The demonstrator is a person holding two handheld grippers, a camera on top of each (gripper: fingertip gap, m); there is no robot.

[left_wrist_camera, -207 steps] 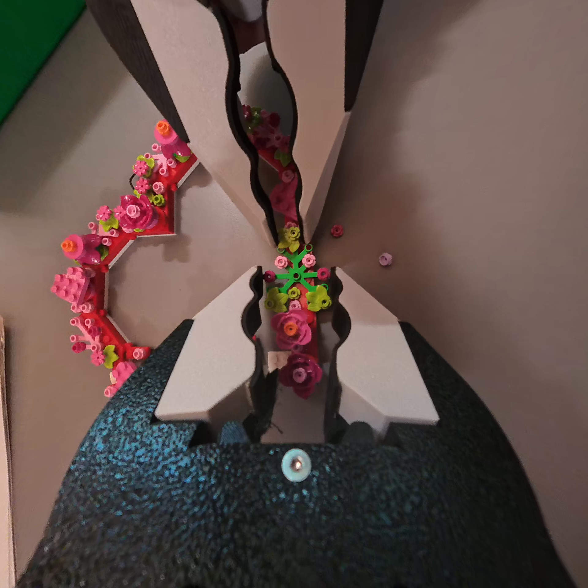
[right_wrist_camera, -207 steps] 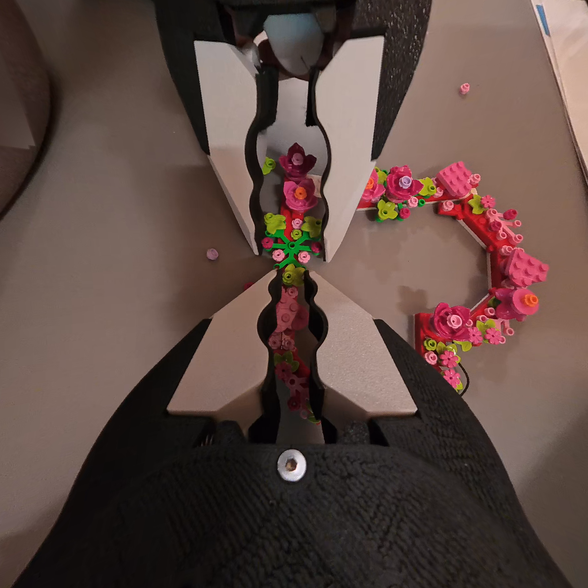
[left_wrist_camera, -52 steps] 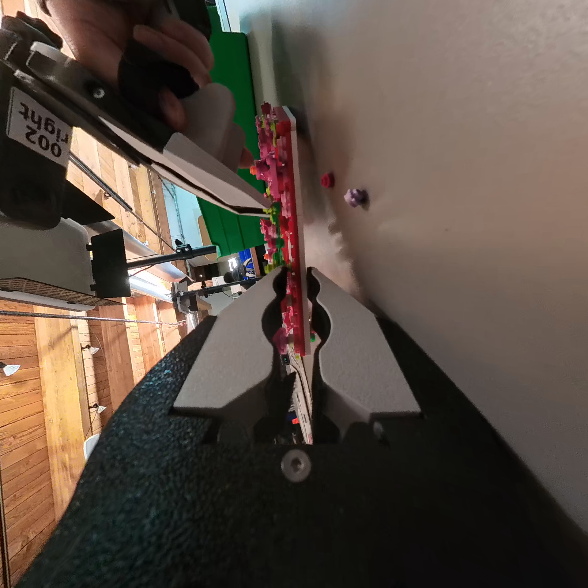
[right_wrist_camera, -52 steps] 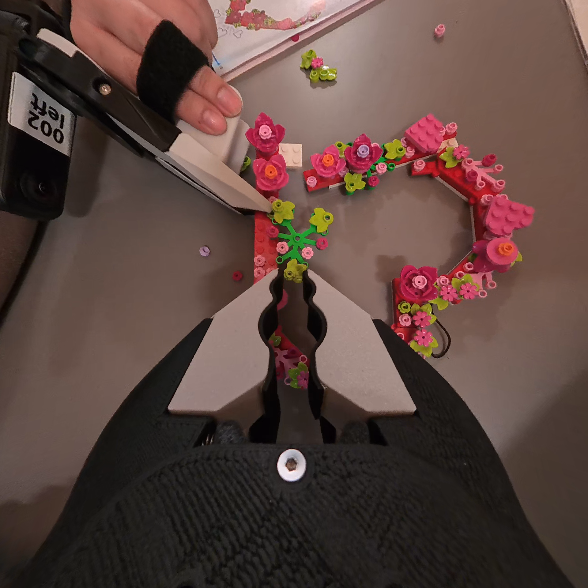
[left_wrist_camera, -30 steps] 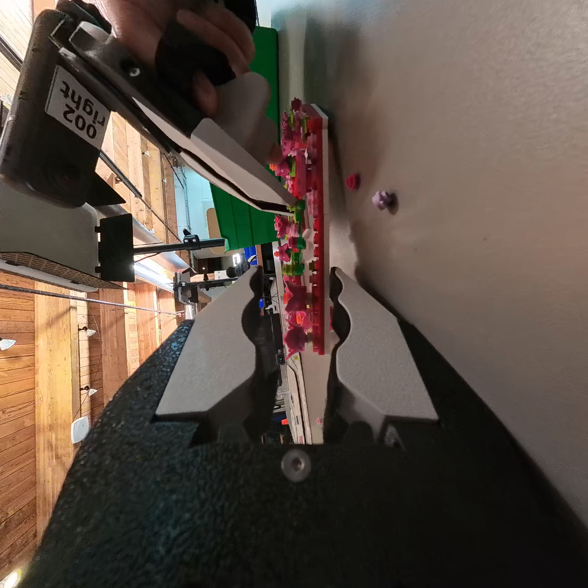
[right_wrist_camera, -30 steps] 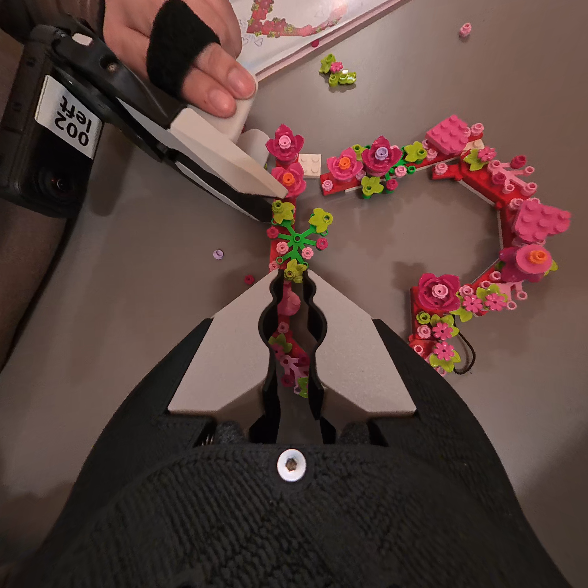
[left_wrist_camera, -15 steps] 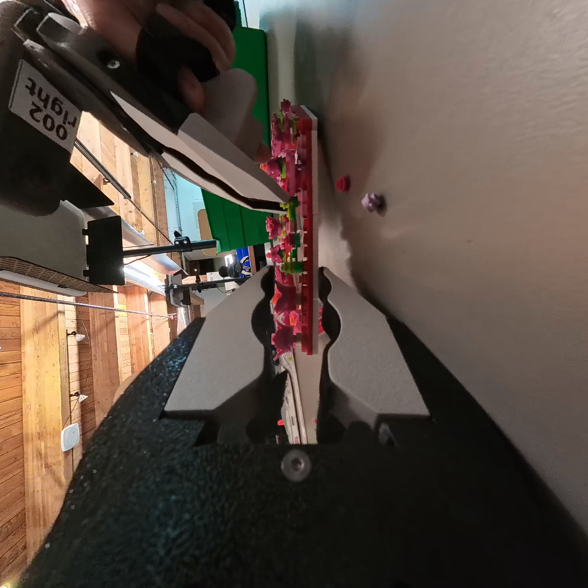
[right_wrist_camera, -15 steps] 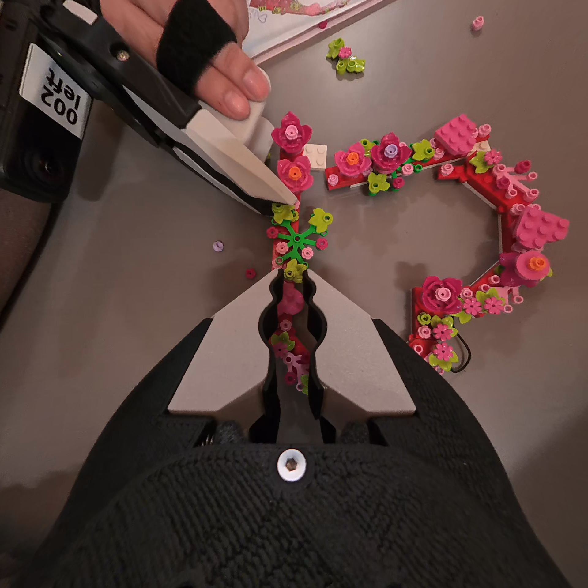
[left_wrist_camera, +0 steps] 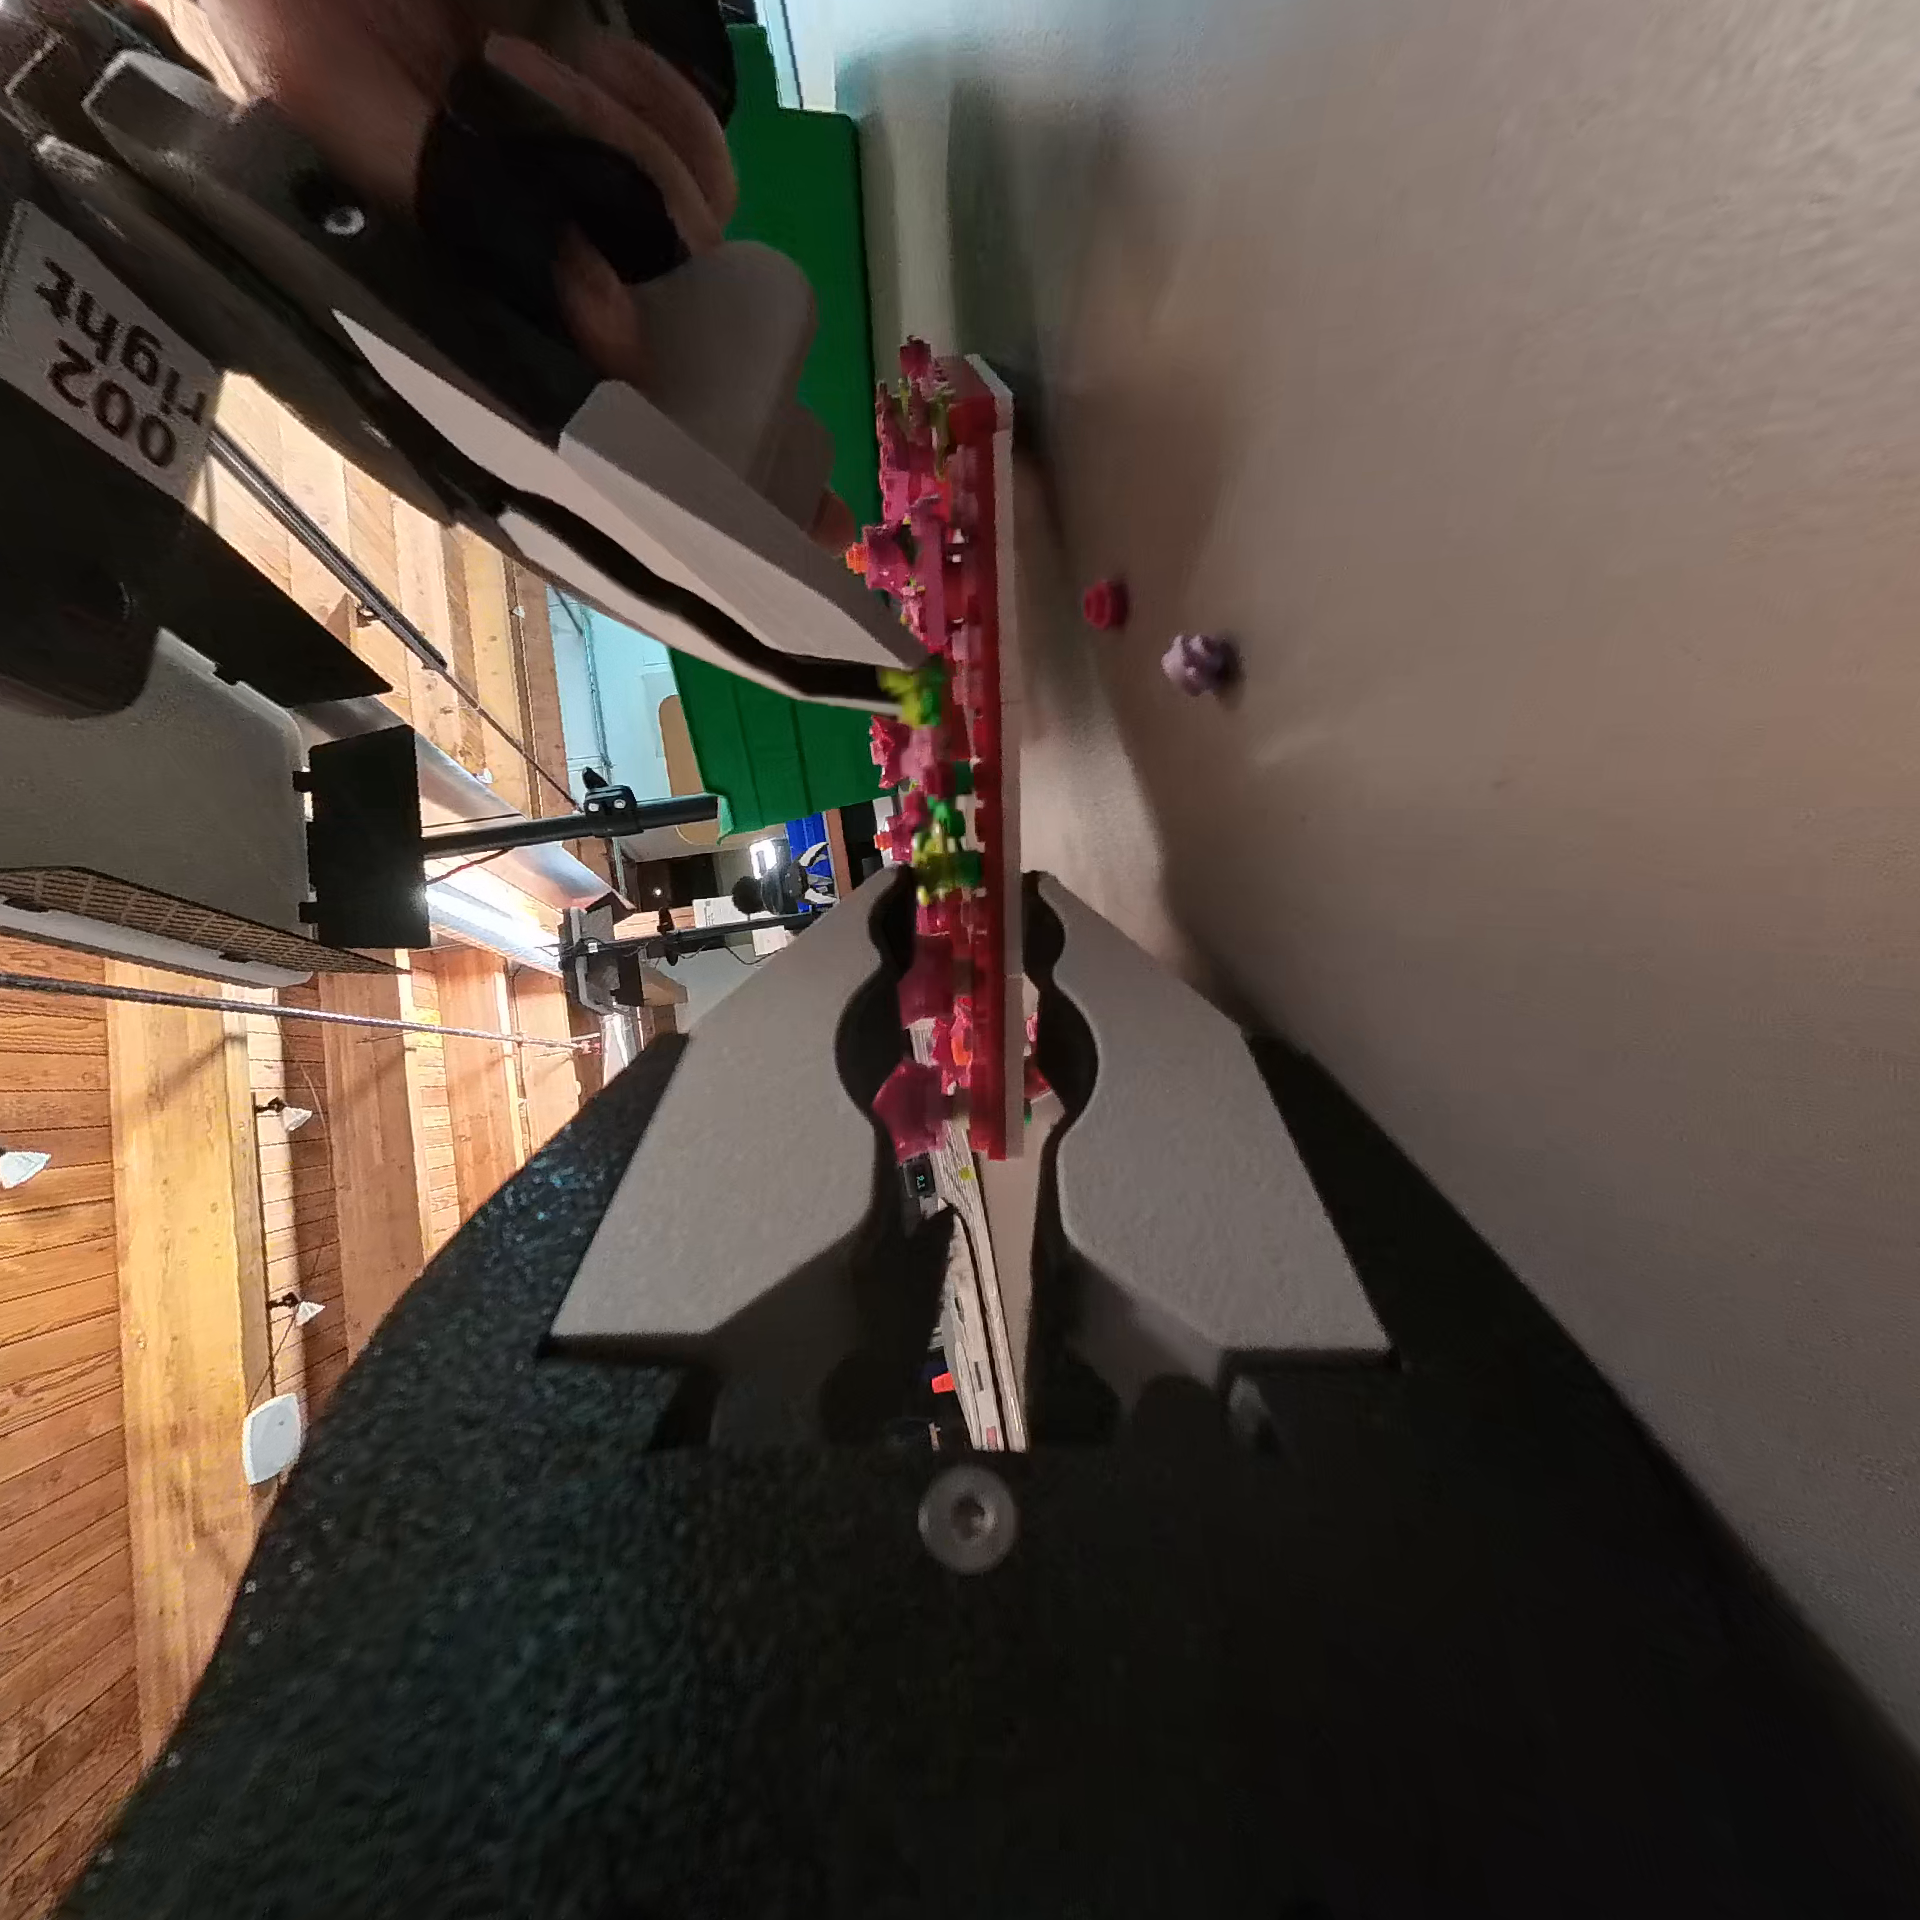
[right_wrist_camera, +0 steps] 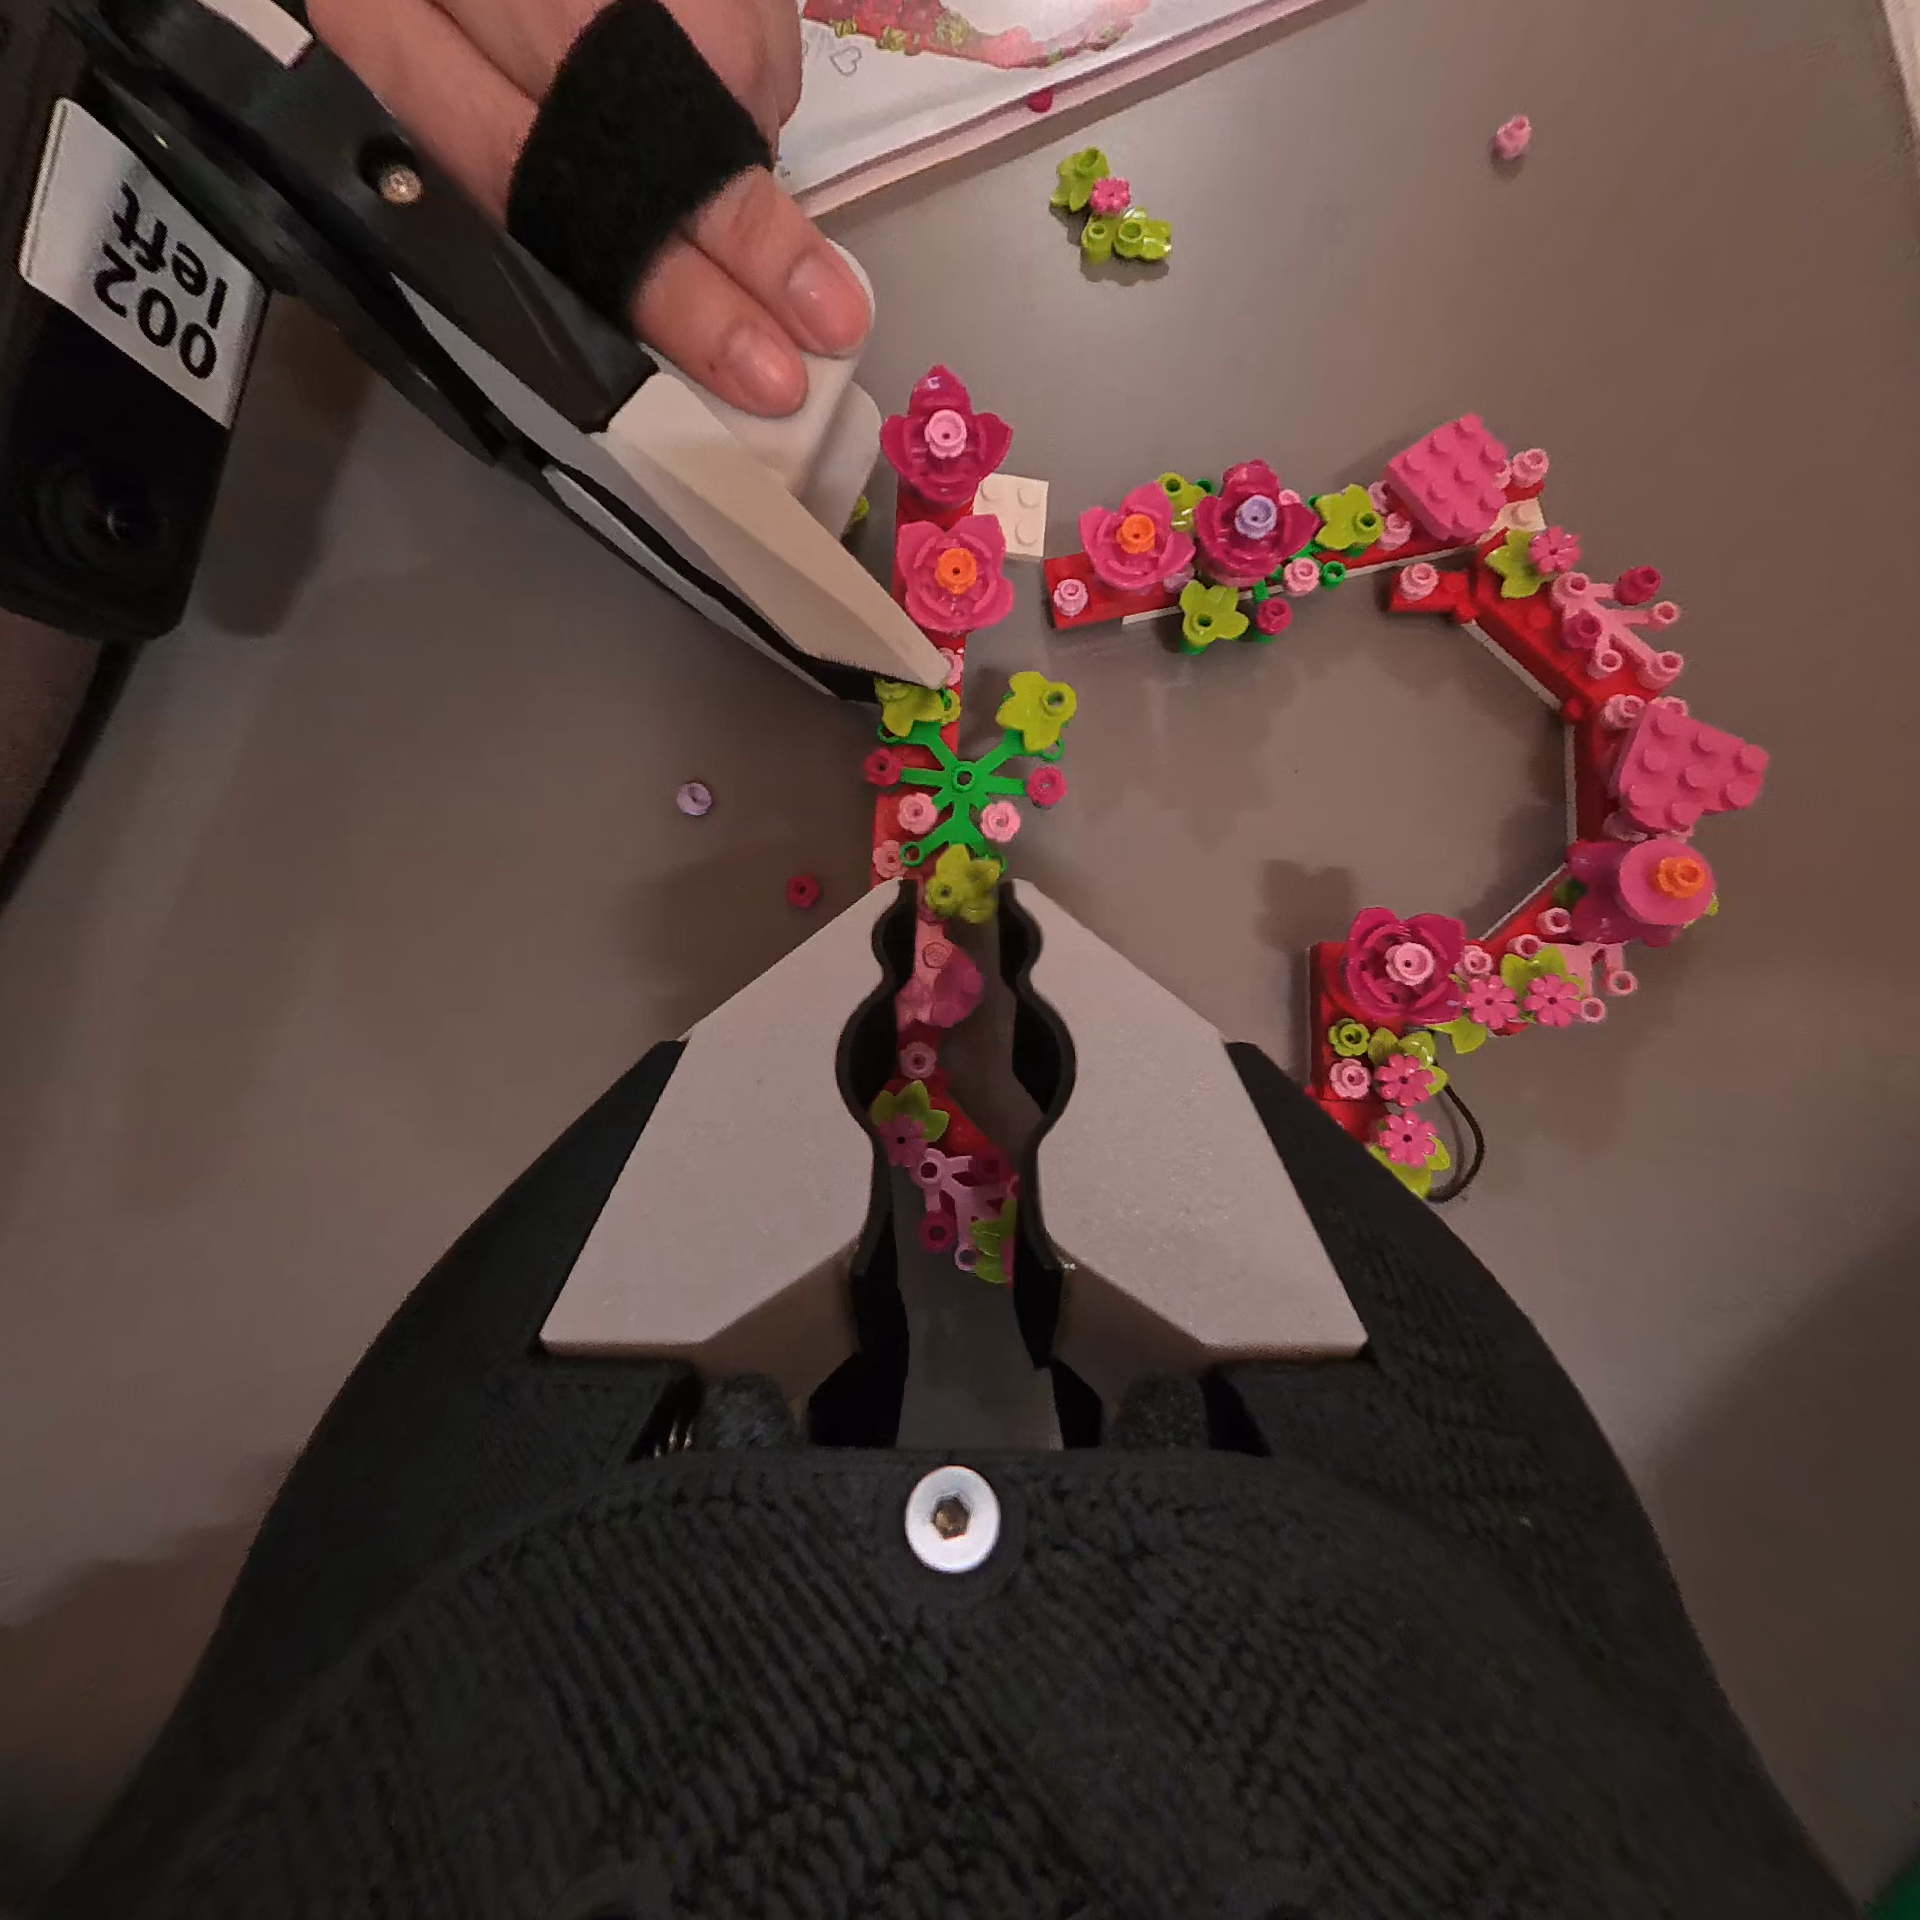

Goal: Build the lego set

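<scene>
A red lego strip carries pink roses, a green stem and lime leaves. In the left wrist view it shows edge-on, lifted a little off the grey table. My right gripper is shut on the strip's lower part, from both sides. My left gripper is shut on it from above and below, with its tips by a lime leaf. It enters the right wrist view from the upper left. A larger curved red garland with roses and pink hearts lies flat to the right.
Loose on the table are a lilac stud, a dark red stud, a white square plate, a lime leaf cluster and a pink stud. A booklet lies at the far edge. The left gripper's tips are roughly 4 cm from the right gripper's. From the right gripper's tips to the larger curved red garland is close to 12 cm.
The left gripper rolled onto its side, opened about a second ago, and has closed again on the strip. The right gripper has kept its hold throughout.
</scene>
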